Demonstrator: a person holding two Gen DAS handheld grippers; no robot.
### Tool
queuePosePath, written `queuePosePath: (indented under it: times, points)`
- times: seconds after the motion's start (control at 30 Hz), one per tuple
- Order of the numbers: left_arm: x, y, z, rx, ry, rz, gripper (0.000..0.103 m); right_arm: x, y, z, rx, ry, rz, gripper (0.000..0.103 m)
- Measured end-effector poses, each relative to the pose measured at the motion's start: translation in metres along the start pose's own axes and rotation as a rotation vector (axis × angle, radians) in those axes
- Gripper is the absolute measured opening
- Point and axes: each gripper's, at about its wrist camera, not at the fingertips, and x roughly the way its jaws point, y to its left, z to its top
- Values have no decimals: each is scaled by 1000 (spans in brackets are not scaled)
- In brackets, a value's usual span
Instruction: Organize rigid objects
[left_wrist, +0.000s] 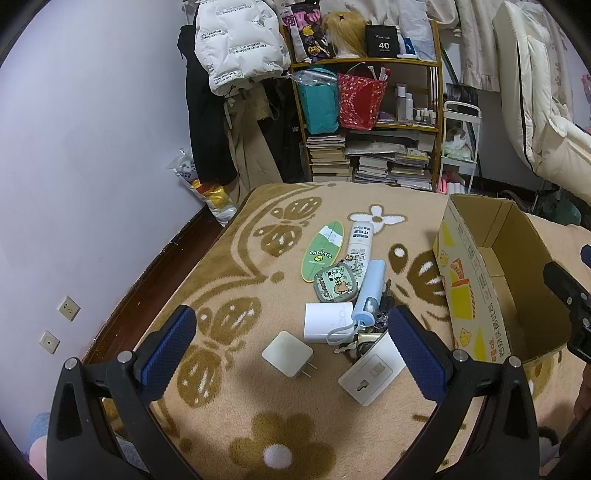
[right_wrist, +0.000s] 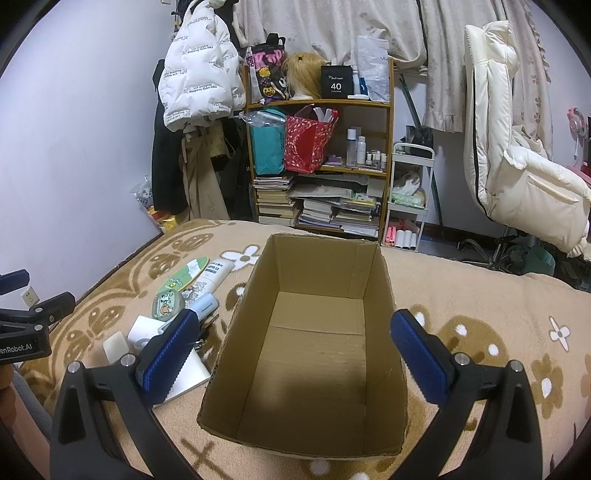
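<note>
A pile of small items lies on the flowered blanket: a white plug charger (left_wrist: 287, 353), a white wall socket plate (left_wrist: 372, 370), a white box (left_wrist: 327, 322), a light blue power bank (left_wrist: 369, 294), a green cartoon pouch (left_wrist: 335, 283), a green oval board (left_wrist: 323, 251), a white tube (left_wrist: 360, 238) and keys (left_wrist: 380, 317). My left gripper (left_wrist: 291, 343) hangs open above the charger and socket plate. An empty cardboard box (right_wrist: 314, 343) stands to the right of the pile. My right gripper (right_wrist: 291, 350) is open over the box's near end.
The blanket (left_wrist: 236, 406) covers a bed whose left edge drops to a dark floor by the wall. A shelf (right_wrist: 317, 162) full of books and bags stands beyond the bed. A white chair (right_wrist: 517, 166) is at the right.
</note>
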Motion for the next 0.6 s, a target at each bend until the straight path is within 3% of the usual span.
queuePosePath:
  times: [0.6]
  points:
    - [2,1,-3,6,2,1,103,1,-1,-2,-1,4,-5,103]
